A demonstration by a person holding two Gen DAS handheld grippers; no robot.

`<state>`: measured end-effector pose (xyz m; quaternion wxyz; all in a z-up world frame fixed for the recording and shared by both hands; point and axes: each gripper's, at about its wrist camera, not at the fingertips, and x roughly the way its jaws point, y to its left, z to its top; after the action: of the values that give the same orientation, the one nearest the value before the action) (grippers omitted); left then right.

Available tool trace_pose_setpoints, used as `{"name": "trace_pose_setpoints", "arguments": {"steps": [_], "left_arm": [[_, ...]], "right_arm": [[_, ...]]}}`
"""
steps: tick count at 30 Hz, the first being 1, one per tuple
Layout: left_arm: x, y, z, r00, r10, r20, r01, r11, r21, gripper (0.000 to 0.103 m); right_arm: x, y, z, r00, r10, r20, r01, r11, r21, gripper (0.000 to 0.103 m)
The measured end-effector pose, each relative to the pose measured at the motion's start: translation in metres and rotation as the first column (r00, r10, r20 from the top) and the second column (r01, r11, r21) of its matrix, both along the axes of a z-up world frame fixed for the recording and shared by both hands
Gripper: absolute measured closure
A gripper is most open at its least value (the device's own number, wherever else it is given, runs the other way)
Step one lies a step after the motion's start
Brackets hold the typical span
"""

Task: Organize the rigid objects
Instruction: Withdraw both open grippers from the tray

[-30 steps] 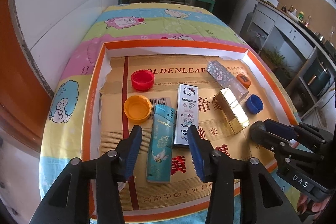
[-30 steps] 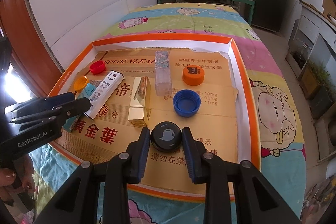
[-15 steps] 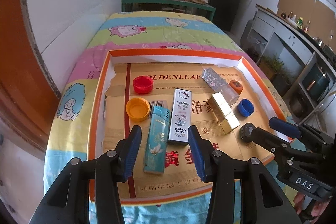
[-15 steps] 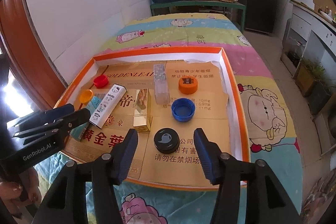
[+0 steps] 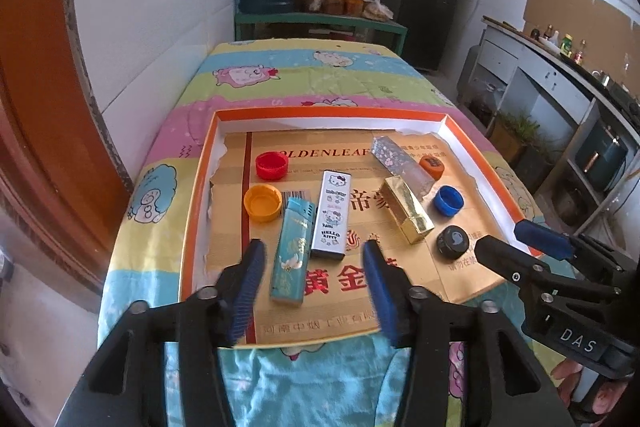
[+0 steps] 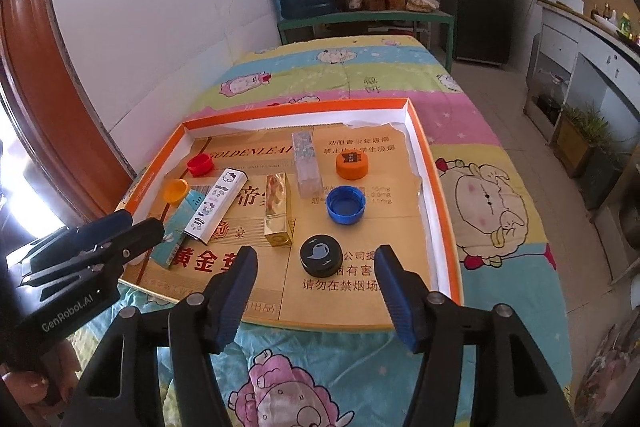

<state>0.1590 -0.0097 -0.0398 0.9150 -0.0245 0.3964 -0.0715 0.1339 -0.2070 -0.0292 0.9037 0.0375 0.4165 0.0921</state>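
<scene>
**Hovering over a tray that looks nearly sorted**

Hanging above the near edge of the orange-rimmed tray (image 5: 200, 195), both grippers are empty. The left gripper (image 5: 314, 263) has its jaws spread and opening, with nothing pinched; the teal lighter (image 5: 291, 251) lies on the tray just beyond and between them, untouched. The right gripper (image 6: 312, 267) also has its jaws apart and opening, and the black cap (image 6: 321, 255) sits on the tray between and just past them, with clear gaps on both sides.

By the look of it, this is a pause between placements, or the end of the job. Ahead of the left jaws the boxes lie side by side: the teal lighter, a white lighter (image 5: 333, 213), a gold box (image 5: 406, 209) and a glittery clear box (image 5: 400, 165). To their left sit a red cap (image 5: 272, 165) and an orange cap (image 5: 262, 203); beyond the right jaws sit a blue cap (image 6: 345, 205) and an orange lid (image 6: 352, 165). If anything remains, the next move probably calls for choosing one piece, lowering the spread jaws around it and closing squarely, since the caps are low and round.

The tray's cardboard liner reads "GOLDENLEAF", partly hidden, with large red Chinese characters. The white lighter says "HELLO KITTY". The right gripper's body carries "DAS"; the left one's reads "GenRobot.AI". The tray rests on a cartoon-printed cloth (image 6: 360, 75) covering the bench.
</scene>
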Motion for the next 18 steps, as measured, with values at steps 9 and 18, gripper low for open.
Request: {"name": "trace_pose_setpoints", "arguments": {"steps": [9, 18], "left_arm": [[-0.02, -0.002, 0.008, 1.0, 0.006, 0.02, -0.006, 1.0, -0.001, 0.035], [-0.04, 0.003, 0.018, 0.998, 0.033, 0.049, -0.033, 0.999, -0.012, 0.029]], "right_arm": [[-0.019, -0.001, 0.015, 0.999, -0.027, 0.03, 0.027, 1.0, -0.003, 0.043], [-0.036, 0.0, 0.019, 0.997, -0.058, 0.043, 0.059, 0.997, -0.042, 0.042]]}}
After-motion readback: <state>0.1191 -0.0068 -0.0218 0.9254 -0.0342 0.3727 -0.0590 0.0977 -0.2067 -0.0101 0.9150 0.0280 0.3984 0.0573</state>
